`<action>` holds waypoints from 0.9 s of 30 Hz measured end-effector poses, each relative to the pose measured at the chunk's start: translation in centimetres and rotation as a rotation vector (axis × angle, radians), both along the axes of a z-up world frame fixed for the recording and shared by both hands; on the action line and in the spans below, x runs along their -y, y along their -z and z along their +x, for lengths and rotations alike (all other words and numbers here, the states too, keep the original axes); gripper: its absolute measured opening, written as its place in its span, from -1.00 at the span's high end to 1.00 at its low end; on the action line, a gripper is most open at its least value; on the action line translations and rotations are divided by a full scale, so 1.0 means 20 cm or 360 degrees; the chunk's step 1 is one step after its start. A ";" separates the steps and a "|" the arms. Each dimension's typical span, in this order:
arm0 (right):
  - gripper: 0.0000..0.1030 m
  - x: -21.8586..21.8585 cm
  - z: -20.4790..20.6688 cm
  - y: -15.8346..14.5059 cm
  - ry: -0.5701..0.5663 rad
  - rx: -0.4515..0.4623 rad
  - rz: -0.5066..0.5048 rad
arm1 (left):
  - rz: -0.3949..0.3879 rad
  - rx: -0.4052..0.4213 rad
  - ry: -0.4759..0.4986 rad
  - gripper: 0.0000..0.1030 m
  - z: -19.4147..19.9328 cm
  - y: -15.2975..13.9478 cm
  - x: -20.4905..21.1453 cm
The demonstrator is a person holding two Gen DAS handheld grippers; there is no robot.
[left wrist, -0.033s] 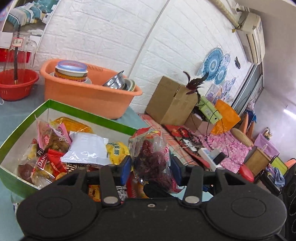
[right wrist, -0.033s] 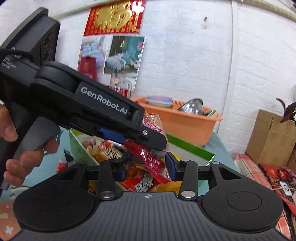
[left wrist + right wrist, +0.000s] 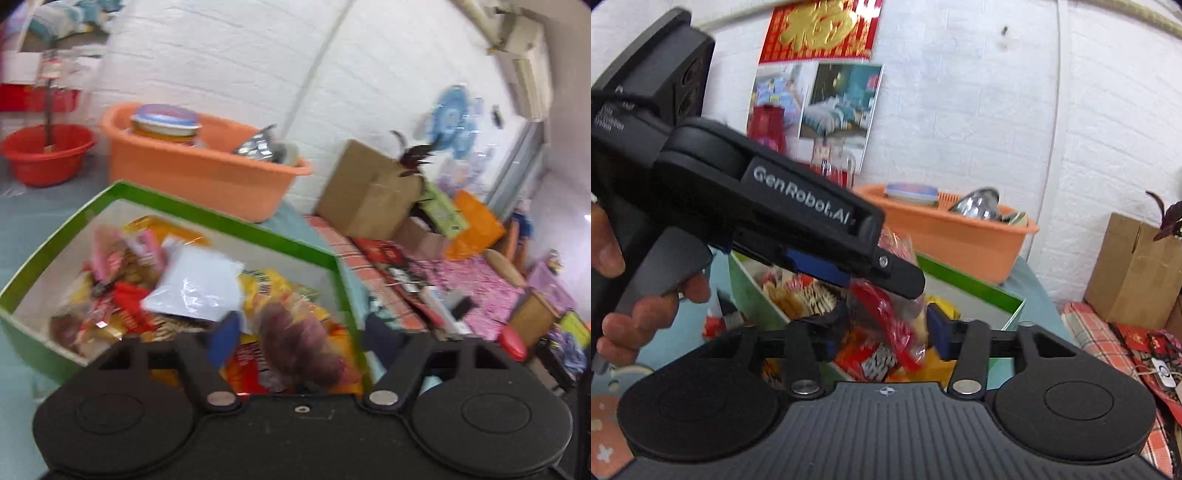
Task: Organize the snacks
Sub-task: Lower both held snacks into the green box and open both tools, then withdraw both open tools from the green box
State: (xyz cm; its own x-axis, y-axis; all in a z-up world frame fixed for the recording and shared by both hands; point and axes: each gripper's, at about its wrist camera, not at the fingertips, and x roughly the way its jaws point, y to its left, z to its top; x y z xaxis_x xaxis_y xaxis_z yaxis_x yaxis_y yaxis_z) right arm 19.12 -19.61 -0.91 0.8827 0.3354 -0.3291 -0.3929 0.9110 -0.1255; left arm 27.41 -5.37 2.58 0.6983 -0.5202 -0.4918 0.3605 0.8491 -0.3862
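Observation:
A green-rimmed box (image 3: 221, 218) holds several snack packets, with a white packet (image 3: 195, 284) on top. My left gripper (image 3: 299, 332) is open above the box's right end. A clear bag of dark red dried fruit (image 3: 299, 347), blurred, lies loose between its spread fingers over the pile. In the right wrist view the left gripper's body (image 3: 798, 218) crosses above the box (image 3: 975, 288), and the red-edged bag (image 3: 882, 310) hangs below its tip. My right gripper (image 3: 882, 328) is open and holds nothing, just in front of the box.
An orange basin (image 3: 199, 177) with tins and metal bowls stands behind the box. A red bowl (image 3: 44, 155) is at the far left. A cardboard box (image 3: 365, 192) and cluttered items lie to the right on a plaid cloth (image 3: 1086, 325).
My left gripper has opened and let go of the dried fruit bag, which has dropped lower onto the snack pile. My right gripper stays open in place.

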 end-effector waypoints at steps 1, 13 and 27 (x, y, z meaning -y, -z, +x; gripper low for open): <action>-1.00 0.00 0.00 0.02 0.0011 -0.0005 -0.0019 | 0.0010 0.0018 -0.0018 -1.00 -0.01 0.01 -0.01; -1.00 0.09 -0.17 -0.08 0.0015 0.0036 0.0113 | -0.0022 0.0073 -0.0039 -1.00 -0.26 -0.11 -0.13; -1.00 0.20 -0.62 -0.05 -0.0217 -0.0257 0.0244 | -0.0032 -0.0132 -0.0097 -1.00 -0.84 0.05 -0.36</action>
